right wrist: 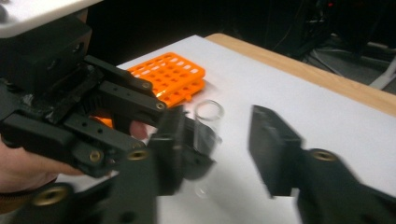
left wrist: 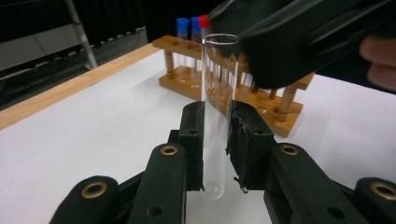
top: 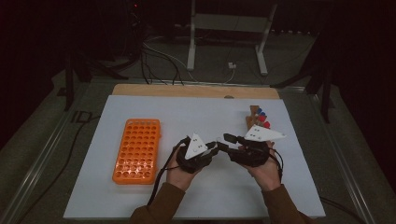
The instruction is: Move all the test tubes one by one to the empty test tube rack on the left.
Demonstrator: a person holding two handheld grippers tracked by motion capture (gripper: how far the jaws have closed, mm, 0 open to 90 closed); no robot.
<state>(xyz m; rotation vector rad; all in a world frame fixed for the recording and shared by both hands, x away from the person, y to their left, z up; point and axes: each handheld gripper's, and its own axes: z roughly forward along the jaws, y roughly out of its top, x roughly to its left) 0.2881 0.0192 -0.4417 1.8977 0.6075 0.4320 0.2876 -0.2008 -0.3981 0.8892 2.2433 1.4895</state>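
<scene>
Left gripper [left wrist: 215,140] closed on a clear glass test tube [left wrist: 218,93], pads bearing on its lower half, the rounded bottom just below the jaws and the open mouth standing above them, nearly upright. Right gripper [right wrist: 217,140] just beside it, jaws parted and somewhat motion-blurred, the same tube [right wrist: 205,126] between them with neither pad visibly pressing on it; grip thus resting with the left alone. Both grippers held close together over the white mat [top: 210,112], near its middle.

Tube: light, rigid, thin-walled glass, smooth and likely slippery against hard pads; brittle under a hard squeeze or a knock. Best taken across the straight wall at mid-length, pads square to the axis, with moderate force; rim and rounded end poor places for a hold.

Behind the tube, a wooden rack [left wrist: 261,100] with capped tubes, blue cap [left wrist: 182,23] and red cap [left wrist: 204,20] among them. Farther to the left of the mat, an orange tube rack [top: 137,149], its many holes apparently unfilled.
</scene>
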